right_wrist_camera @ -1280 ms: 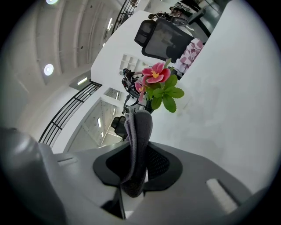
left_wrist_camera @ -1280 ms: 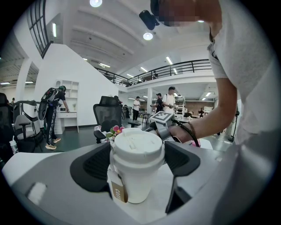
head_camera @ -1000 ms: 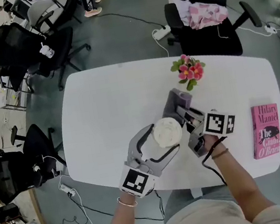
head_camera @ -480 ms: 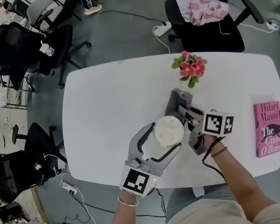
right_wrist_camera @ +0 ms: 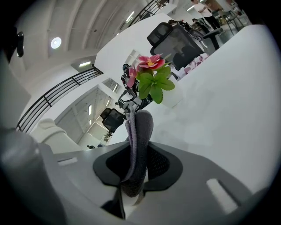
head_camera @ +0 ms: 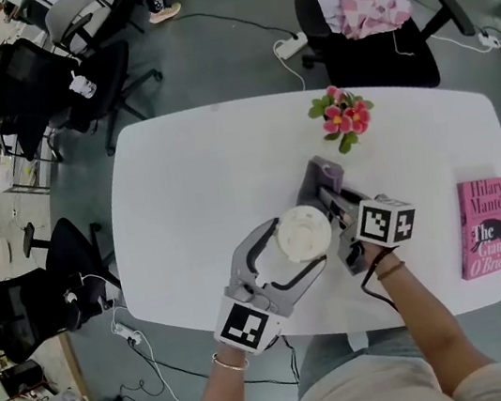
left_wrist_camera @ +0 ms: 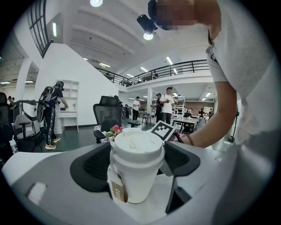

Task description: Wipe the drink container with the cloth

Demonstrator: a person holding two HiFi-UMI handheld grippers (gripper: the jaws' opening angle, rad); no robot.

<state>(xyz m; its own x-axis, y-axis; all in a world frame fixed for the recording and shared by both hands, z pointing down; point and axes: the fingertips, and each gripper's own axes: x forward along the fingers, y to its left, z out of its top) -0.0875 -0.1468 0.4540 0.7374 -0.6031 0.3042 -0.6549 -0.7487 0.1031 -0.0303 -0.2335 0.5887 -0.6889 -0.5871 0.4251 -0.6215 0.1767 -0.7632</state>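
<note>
Setting: open-plan office with a grey floor; a white table (head_camera: 183, 196) with rounded corners, seen from above.

1. Left gripper (left_wrist_camera: 136, 163): jaws stand wide, one dark pad on each side of a white paper cup (left_wrist_camera: 135, 169), both pads against its wall. The cup is held upright near the table's front edge.
2. Paper cup: white lid on top; a brown label (left_wrist_camera: 117, 192) hangs down its left side in the left gripper view.
3. Right gripper (right_wrist_camera: 135, 178): jaws nearly together, clamped on a folded grey-purple cloth (right_wrist_camera: 139, 140) that stands up out of the pads.
4. Cloth, in the head view: just beside the cup's lid, on its far right side; whether it touches the cup cannot be told.
5. Pink flowers (head_camera: 342, 118) with green leaves: on the table beyond the cloth, near the far edge.
6. Pink book (head_camera: 484, 227): flat at the table's right end, well apart from both grippers.
7. Black office chair (head_camera: 374, 41): behind the table, with a pink patterned fabric (head_camera: 362, 12) on its seat.
</note>
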